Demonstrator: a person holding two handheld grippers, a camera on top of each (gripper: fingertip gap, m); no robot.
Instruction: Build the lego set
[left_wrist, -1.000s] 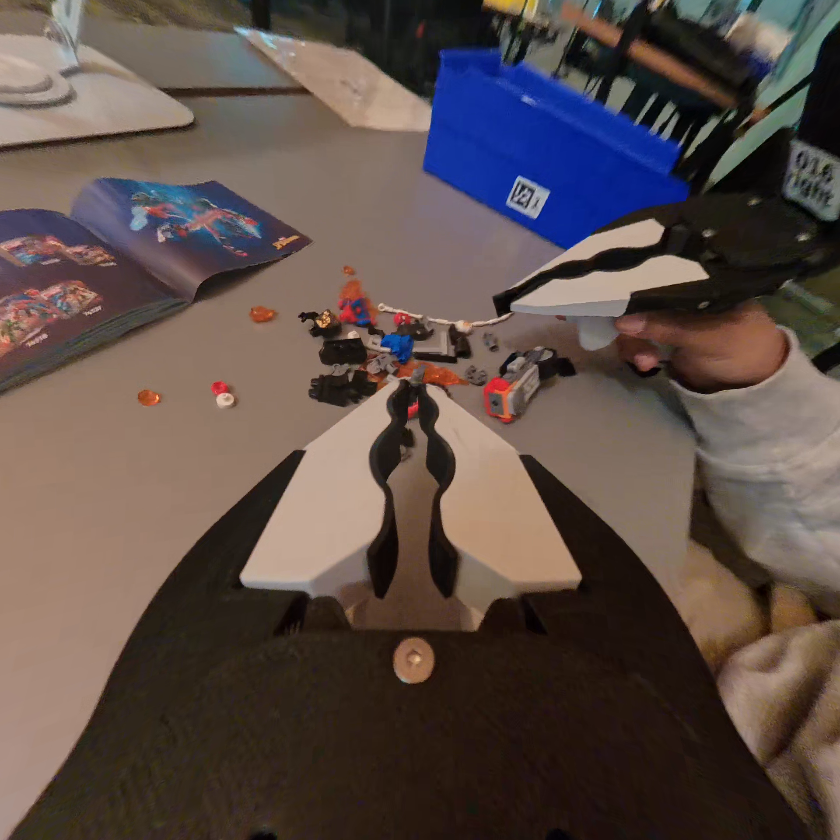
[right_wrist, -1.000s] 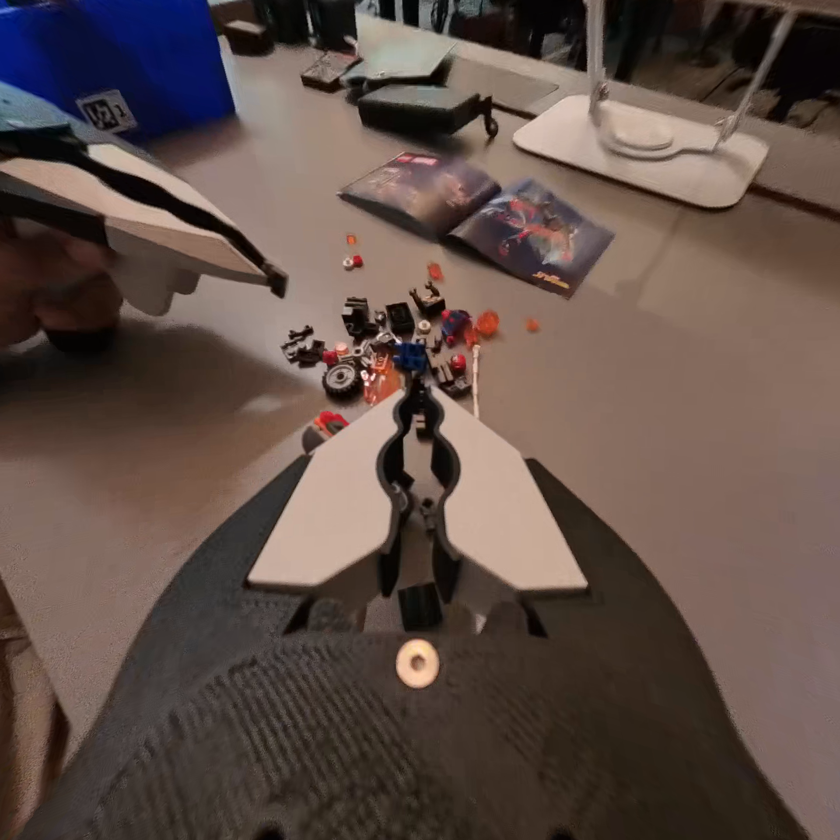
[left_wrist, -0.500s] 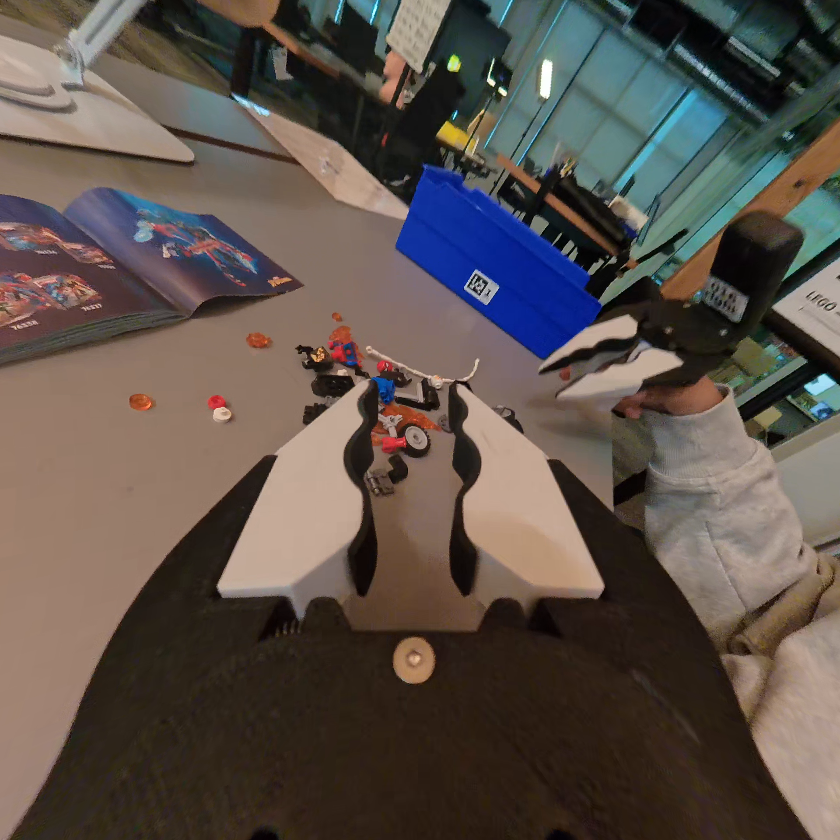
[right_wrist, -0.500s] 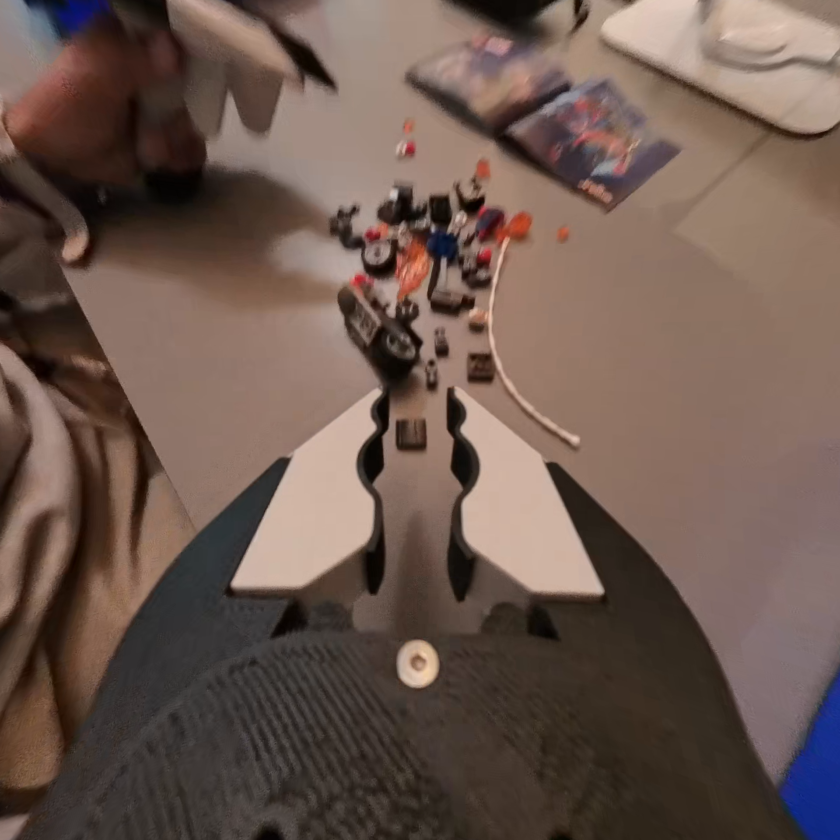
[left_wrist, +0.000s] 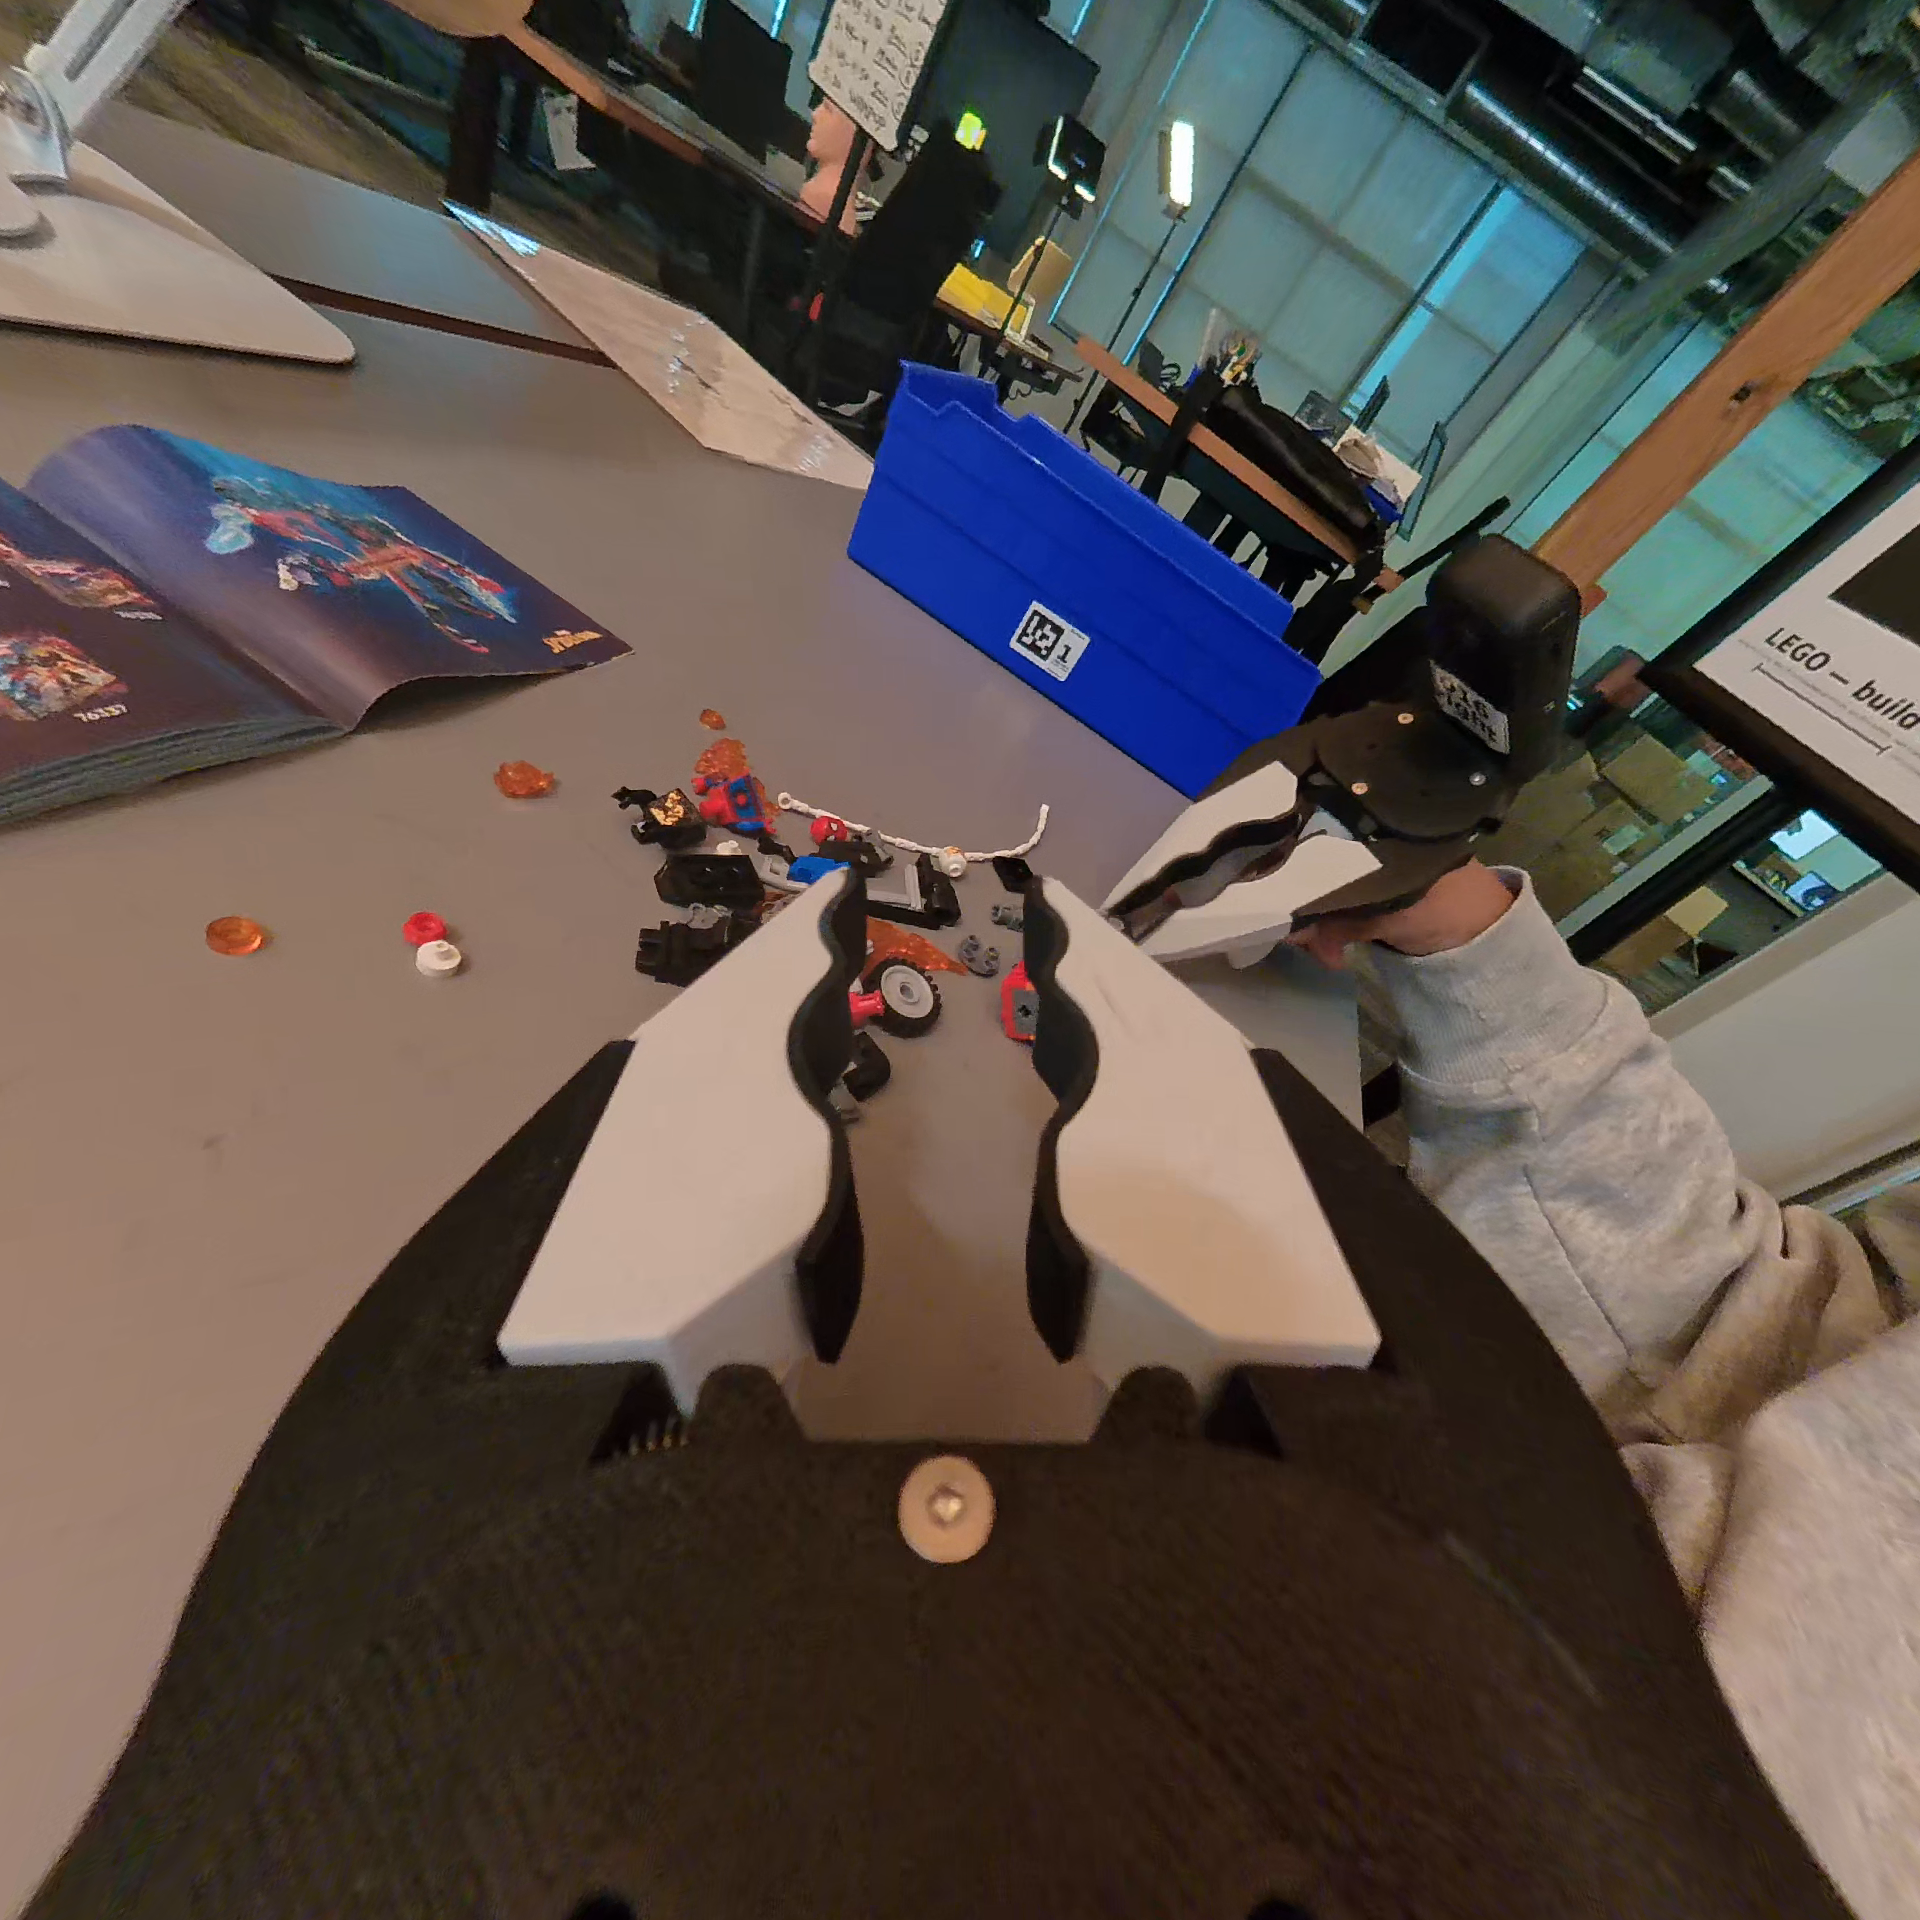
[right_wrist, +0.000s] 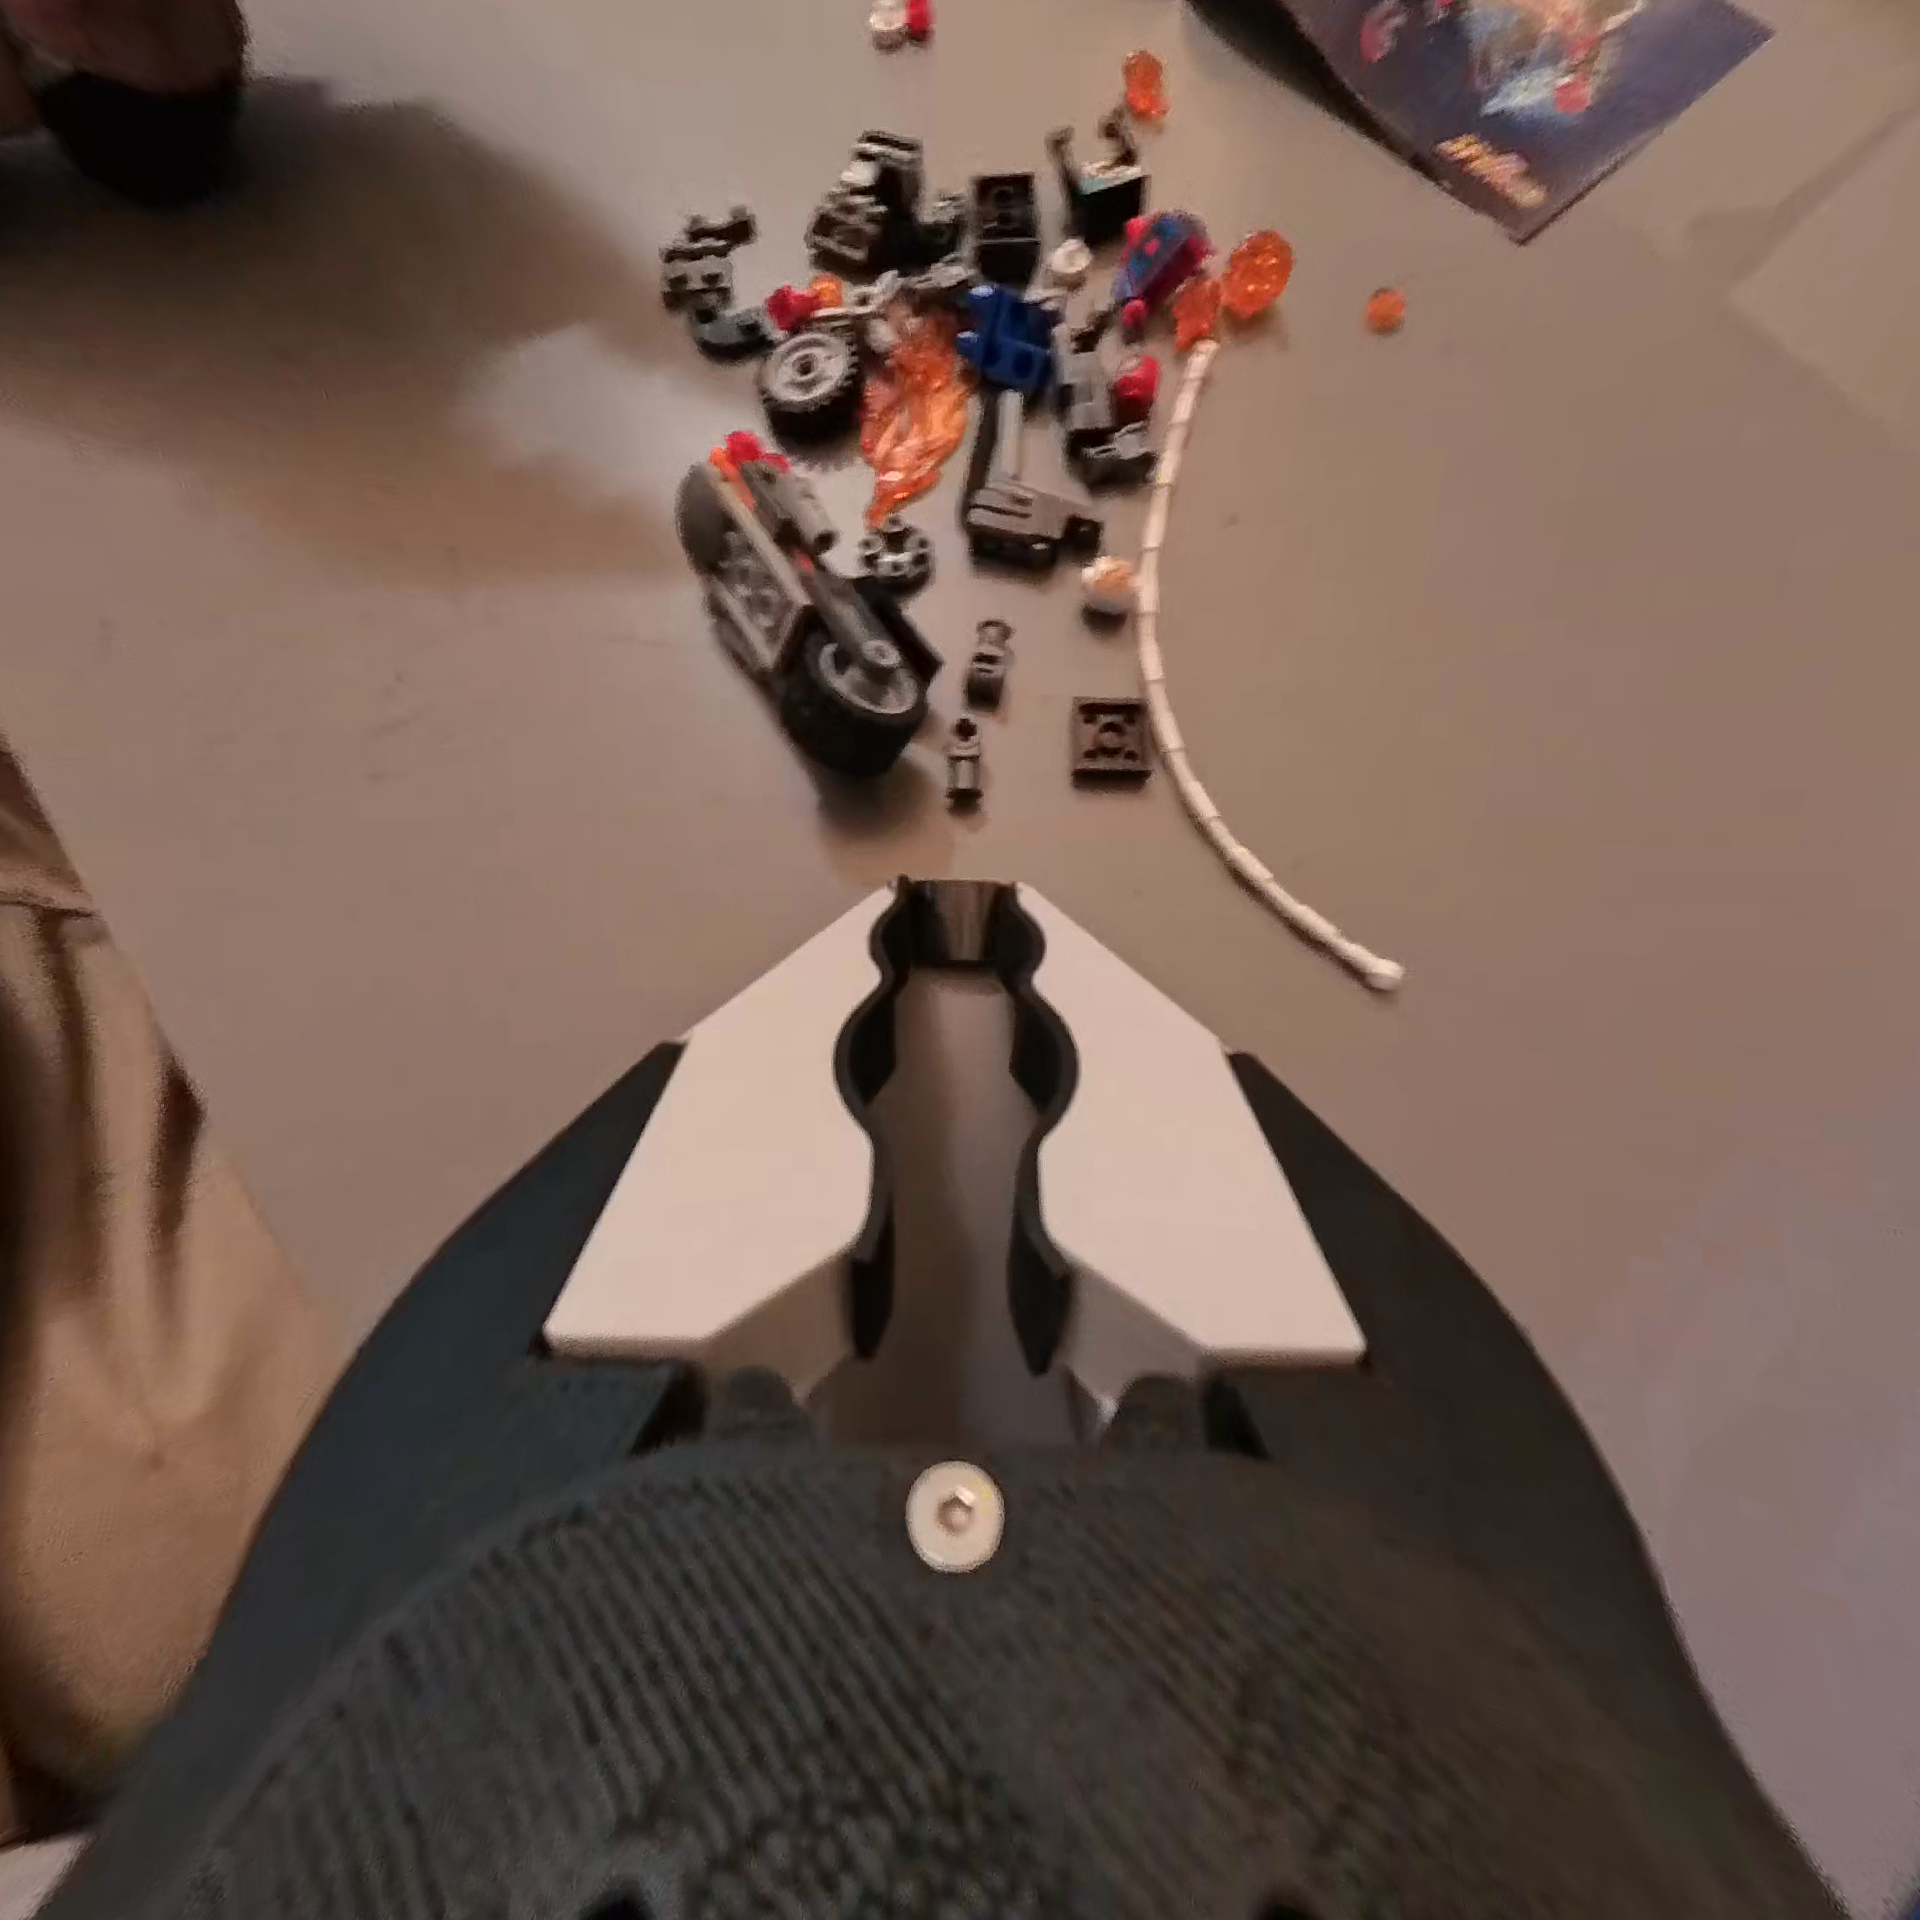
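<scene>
A pile of small toy brick pieces (left_wrist: 810, 883) lies on the grey table (left_wrist: 260, 1195). My left gripper (left_wrist: 940, 894) is open and empty, held just above the pile's near side, with a loose wheel (left_wrist: 904, 997) showing between its fingers. My right gripper (right_wrist: 956, 891) is shut on a small black piece (right_wrist: 956, 925) at its tips, on the near side of the pile. A partly built black motorbike (right_wrist: 800, 613), a black square plate (right_wrist: 1110, 740) and a white chain (right_wrist: 1174, 665) lie just ahead of it. The right gripper also shows in the left wrist view (left_wrist: 1127, 914).
An open booklet (left_wrist: 260, 603) lies at the left. A blue bin (left_wrist: 1070, 582) stands behind the pile. A white stand base (left_wrist: 135, 281) is at the far left. Loose orange (left_wrist: 237, 935), red and white studs (left_wrist: 426, 940) lie apart. A person's grey sleeve (left_wrist: 1538, 1091) is at the right. Tip to tip, the grippers are about 20 cm apart. About 4 cm separates my right fingertips from the black square plate (right_wrist: 1110, 740).
My left gripper has opened and risen off the pile. My right gripper drew back to the pile's near side, opened around a small black piece, then closed on it.
</scene>
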